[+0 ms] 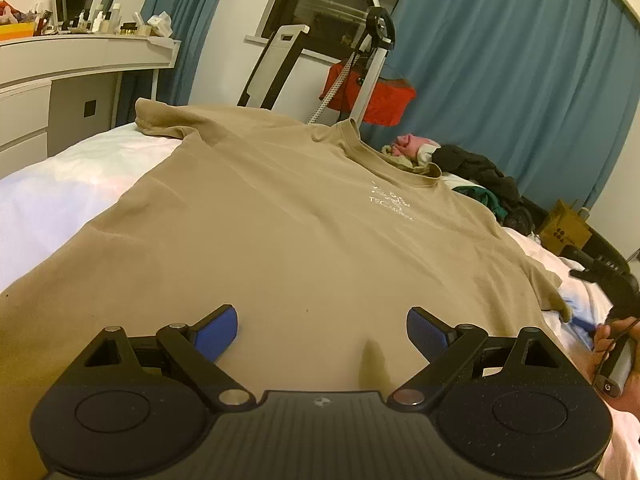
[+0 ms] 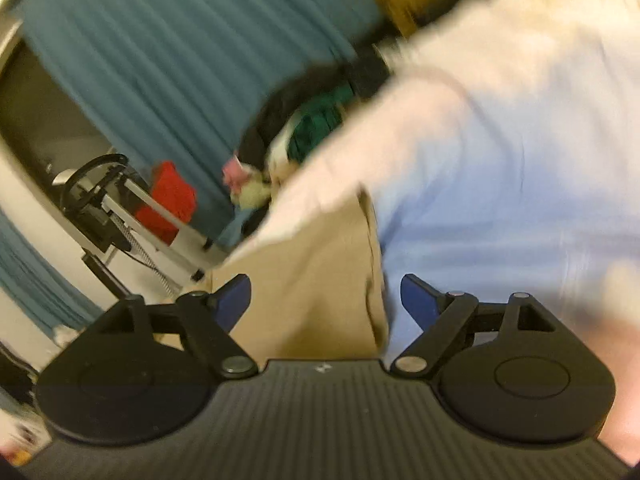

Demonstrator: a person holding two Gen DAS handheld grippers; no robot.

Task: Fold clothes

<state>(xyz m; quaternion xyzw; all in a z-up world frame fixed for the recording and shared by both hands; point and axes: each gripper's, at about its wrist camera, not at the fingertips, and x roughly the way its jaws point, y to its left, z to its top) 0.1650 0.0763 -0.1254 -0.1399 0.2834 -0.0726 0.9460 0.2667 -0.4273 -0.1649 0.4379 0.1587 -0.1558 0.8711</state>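
Note:
A tan T-shirt lies spread flat on the white bed, collar at the far end, small white print on the chest. My left gripper is open, low over the shirt's near hem, holding nothing. My right gripper is open with a tan sleeve or side edge of the shirt between its blue pads; the view is blurred and tilted. The right gripper's body also shows at the right edge of the left wrist view.
A pile of other clothes, black, green and pink, lies past the collar on the bed. A white dresser stands at the left. A garment steamer stand with a red bag and blue curtains are behind.

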